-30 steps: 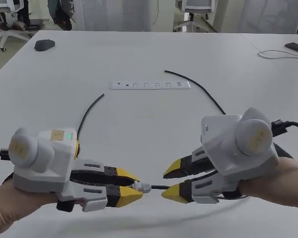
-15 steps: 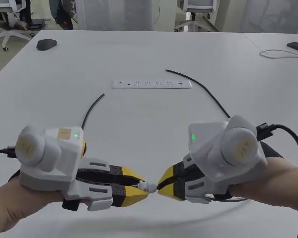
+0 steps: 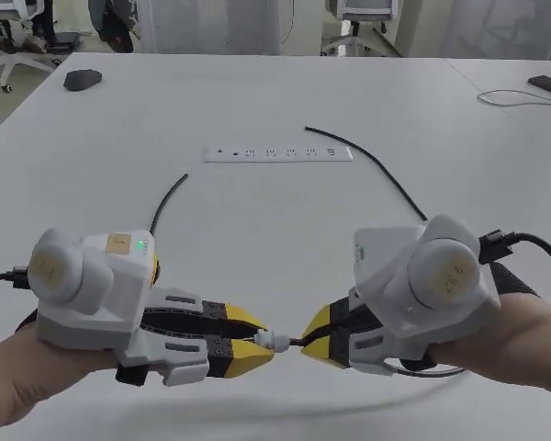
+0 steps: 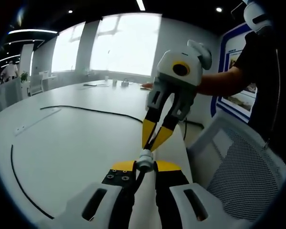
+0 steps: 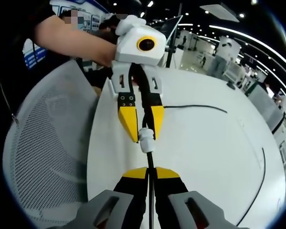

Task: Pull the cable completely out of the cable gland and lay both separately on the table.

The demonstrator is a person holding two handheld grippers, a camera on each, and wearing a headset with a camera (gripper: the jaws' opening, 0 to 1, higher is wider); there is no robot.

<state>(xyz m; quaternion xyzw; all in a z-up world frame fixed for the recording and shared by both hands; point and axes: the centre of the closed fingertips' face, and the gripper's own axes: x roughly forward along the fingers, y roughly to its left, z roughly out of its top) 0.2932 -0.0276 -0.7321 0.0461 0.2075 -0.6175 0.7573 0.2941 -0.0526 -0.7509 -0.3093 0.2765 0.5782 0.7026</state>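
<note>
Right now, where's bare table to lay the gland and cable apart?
Best patch: bare white table on the near side of the white power strip, flanked by the short black cable arc and the long black cable run. Also open beyond the strip. Crowded at the near edge, where left gripper and right gripper meet at the white cable gland.

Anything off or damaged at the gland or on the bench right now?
Nothing stands out. The cable gland sits in the left gripper's jaws and the cable runs straight from it into the right gripper; no kink, fraying or damage visible.
</note>
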